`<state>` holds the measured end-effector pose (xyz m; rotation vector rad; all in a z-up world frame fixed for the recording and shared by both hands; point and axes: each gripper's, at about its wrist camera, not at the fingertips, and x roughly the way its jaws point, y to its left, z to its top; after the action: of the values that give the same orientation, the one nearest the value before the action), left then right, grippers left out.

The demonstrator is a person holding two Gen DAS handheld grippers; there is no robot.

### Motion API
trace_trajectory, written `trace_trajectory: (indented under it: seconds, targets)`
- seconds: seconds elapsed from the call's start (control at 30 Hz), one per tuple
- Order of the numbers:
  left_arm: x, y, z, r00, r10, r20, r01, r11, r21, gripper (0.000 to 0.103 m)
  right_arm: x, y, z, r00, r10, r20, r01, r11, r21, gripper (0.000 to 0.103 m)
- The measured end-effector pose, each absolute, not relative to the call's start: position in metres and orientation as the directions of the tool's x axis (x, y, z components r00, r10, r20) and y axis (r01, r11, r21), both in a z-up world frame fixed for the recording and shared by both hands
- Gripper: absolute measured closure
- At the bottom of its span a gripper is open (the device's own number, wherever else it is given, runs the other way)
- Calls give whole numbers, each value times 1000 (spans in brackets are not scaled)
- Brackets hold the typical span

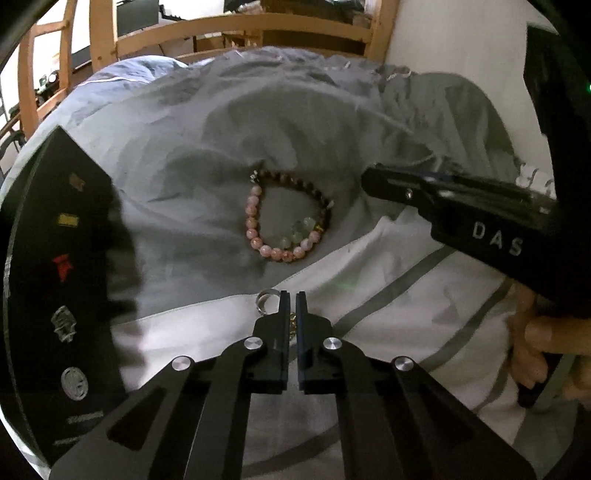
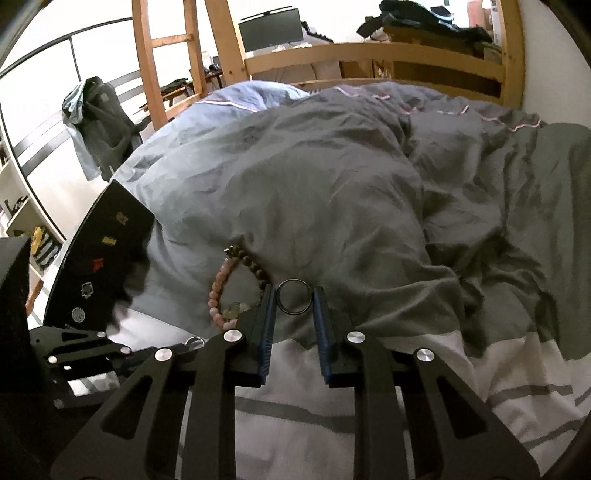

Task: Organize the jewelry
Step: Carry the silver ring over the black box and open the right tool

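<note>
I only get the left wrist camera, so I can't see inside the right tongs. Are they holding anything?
Observer: Yes, the right tongs clamp a thin dark ring between their fingers.
Operator: Where is it relative to the beaded bracelet?
Observer: In the right wrist view the ring appears just right of the beaded bracelet, in front of the grey duvet.

Setting: bedroom in a home. Evidence: bed with rumpled grey duvet and white striped sheet; pale blue pillow at the far edge; wooden bed frame with upright posts; desk beyond carrying a dark monitor; clothing draped over a chair beside the bed; shelving at the left.
</note>
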<state>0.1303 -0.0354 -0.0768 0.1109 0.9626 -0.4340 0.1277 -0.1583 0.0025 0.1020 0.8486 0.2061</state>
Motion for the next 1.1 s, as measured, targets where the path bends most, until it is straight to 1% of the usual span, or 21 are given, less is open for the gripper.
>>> trace_trajectory:
  seconds: [0.27,0.33,0.37,0.43,0.47,0.5,0.6,0.63,0.67,0.7,0.73,0.77,0.87,1.1]
  targets:
    - [114,-19,-62,538,-350,-767,374,914,-155,100,114,-163,14,686,229,-691,-138,973,186,82]
    - [119,-21,-65,528,-326,-784,366,920,-137,100,115,-163,13,683,233,-693,-139,972,190,82]
    - [122,-24,-68,528,-304,-793,362,925,-114,97,115,-163,13,681,234,-694,-139,972,191,82]
    - [128,-30,-75,505,-274,-818,367,927,-84,66,115,-163,12,676,236,-698,-140,971,193,82]
    - [133,-35,-79,505,-242,-829,354,934,-57,31,116,-163,12,674,237,-699,-141,971,194,82]
    - [136,-38,-81,523,-203,-828,334,942,-20,25,116,-163,11,673,238,-700,-142,971,194,82]
    - [144,-40,-83,525,-211,-824,339,940,-25,25,116,-164,11,671,240,-702,-141,970,196,82]
    - [147,-40,-85,522,-214,-826,339,940,-30,31,117,-164,11,670,241,-703,-141,970,198,82]
    - [152,-40,-90,498,-223,-838,340,939,-48,48,117,-164,11,669,242,-703,-142,970,198,82]
    - [156,-40,-94,473,-232,-850,342,938,-65,68,117,-164,11,669,241,-703,-142,970,198,82]
    - [160,-40,-98,450,-240,-860,344,935,-81,77,117,-163,11,669,240,-703,-142,970,197,82]
    - [159,-40,-99,441,-252,-861,351,932,-93,84,117,-163,11,670,240,-703,-141,970,196,82]
    - [149,-39,-90,465,-289,-837,374,921,-110,84,117,-164,11,670,239,-702,-141,970,196,82]
    - [125,-17,-58,542,-346,-766,349,922,-169,84,111,-166,15,694,250,-675,-144,967,210,82]
